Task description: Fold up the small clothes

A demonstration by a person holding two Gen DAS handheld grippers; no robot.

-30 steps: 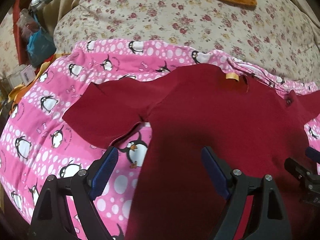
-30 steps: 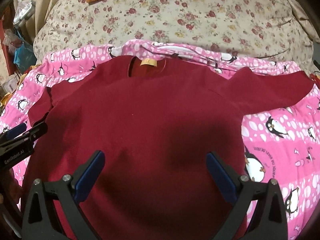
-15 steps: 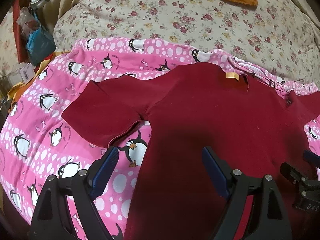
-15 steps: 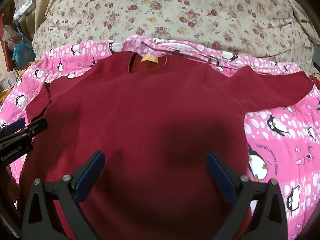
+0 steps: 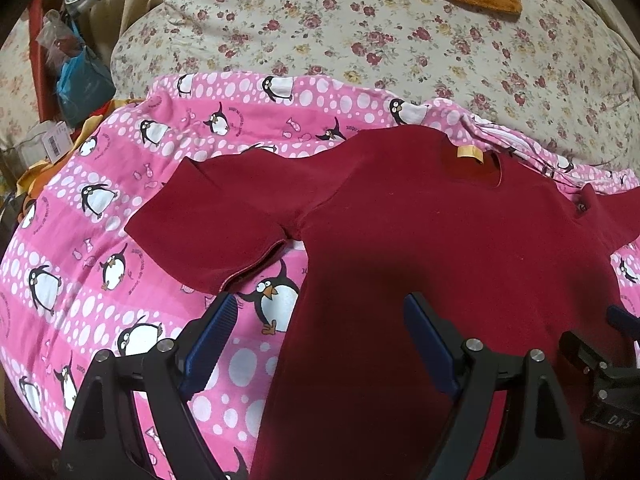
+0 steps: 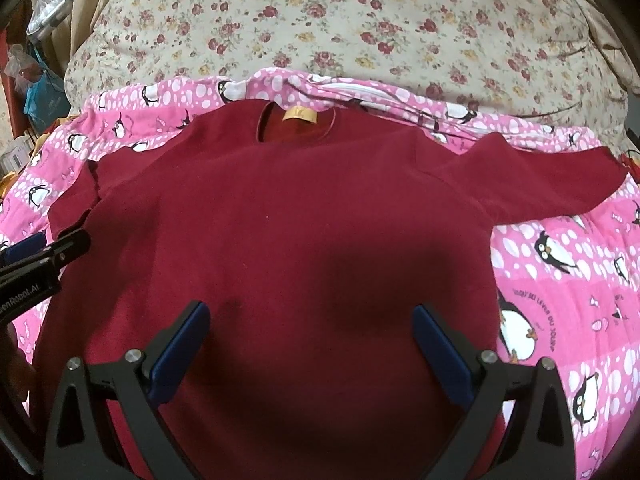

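Partly legible white lettering "enRobot.AI" on the left gripper (image 6: 44,258) at the right wrist view's left edge. "DAS" on the right gripper (image 5: 608,356) body in the left wrist view. Curved, mirrored print beside penguins on the pink blanket (image 6: 560,280), unreadable. Yellow neck label (image 6: 299,115) on the red shirt (image 6: 280,220) illegible.

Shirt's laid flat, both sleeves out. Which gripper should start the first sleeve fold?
Left, probably. The left gripper is open straddling the red shirt's side edge, just below the left sleeve. The right gripper is open over mid-body, with the right sleeve farther off.
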